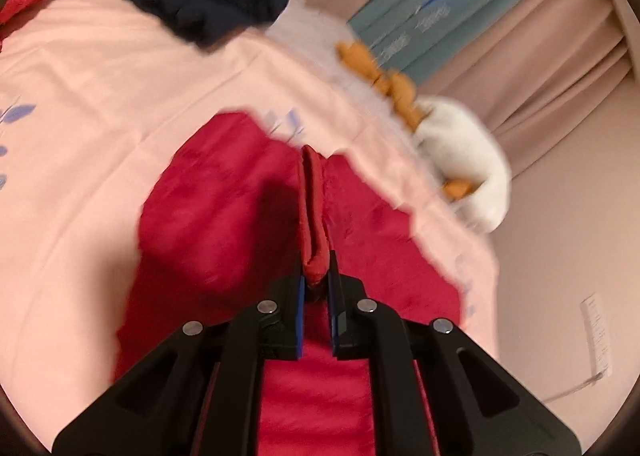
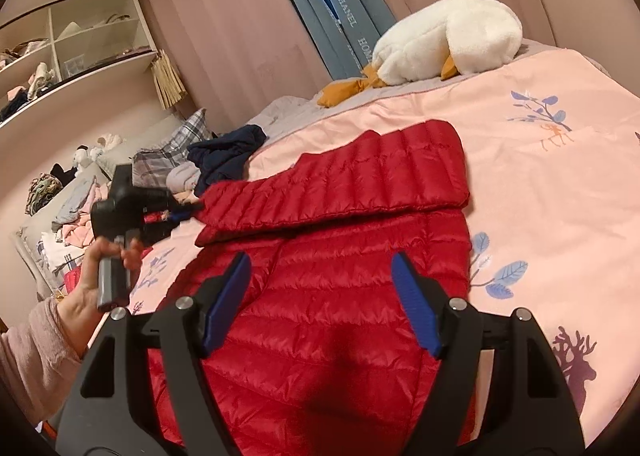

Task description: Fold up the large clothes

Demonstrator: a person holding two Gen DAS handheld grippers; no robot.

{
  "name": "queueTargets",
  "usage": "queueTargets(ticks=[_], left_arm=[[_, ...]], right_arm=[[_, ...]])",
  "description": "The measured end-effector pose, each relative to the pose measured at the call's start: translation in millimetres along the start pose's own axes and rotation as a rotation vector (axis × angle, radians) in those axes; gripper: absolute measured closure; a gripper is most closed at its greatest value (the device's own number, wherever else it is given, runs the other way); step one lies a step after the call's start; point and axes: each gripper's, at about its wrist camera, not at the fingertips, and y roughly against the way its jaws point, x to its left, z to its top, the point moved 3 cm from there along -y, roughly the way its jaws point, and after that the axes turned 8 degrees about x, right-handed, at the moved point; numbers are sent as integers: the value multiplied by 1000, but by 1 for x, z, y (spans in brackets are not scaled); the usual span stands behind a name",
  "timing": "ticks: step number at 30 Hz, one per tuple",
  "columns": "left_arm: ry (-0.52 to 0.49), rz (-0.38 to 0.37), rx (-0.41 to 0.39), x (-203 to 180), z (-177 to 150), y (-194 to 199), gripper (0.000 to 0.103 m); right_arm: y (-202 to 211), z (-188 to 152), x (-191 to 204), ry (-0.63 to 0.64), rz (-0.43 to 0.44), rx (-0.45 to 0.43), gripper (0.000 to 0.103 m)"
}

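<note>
Two grippers work on the red down jacket (image 2: 340, 288), which lies spread on the pink bed cover (image 2: 540, 176) with one sleeve folded across. The left gripper (image 1: 318, 280) pinches a thin ridge of the sleeve cuff; this slippery fabric may slide out if pulled sideways. The right gripper (image 2: 320, 296) hovers wide open, holding nothing, so the body may shift unpinned.

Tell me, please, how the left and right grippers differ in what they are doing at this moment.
The left gripper has its jaws nearly closed, pinching an edge of the red jacket; the right gripper has its jaws spread wide and holds nothing. The left one grips the folded-over sleeve end, while the right one hovers over the jacket body. Both are black with blue pads.
</note>
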Motion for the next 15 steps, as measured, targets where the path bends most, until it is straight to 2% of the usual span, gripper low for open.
queueTargets(ticks=[2,4,6,8,11,15], left_arm=[[-3,51,28,11,-6,-5,93],[19,75,19,25,-6,-3,88],[27,121,2,35,-4,4,76],[19,156,-20,42,-1,15,71],[-54,176,-38,35,6,25,71],[-218,203,-25,-2,7,11,71]], right_arm=[[-1,1,-3,-18,-11,8,29],[0,6,-8,-38,-35,14,29],[2,14,-11,-41,-66,14,28],[0,24,-14,-32,-93,29,26],[-14,44,-18,-19,-146,71,26],[-49,77,-14,36,-218,109,27]])
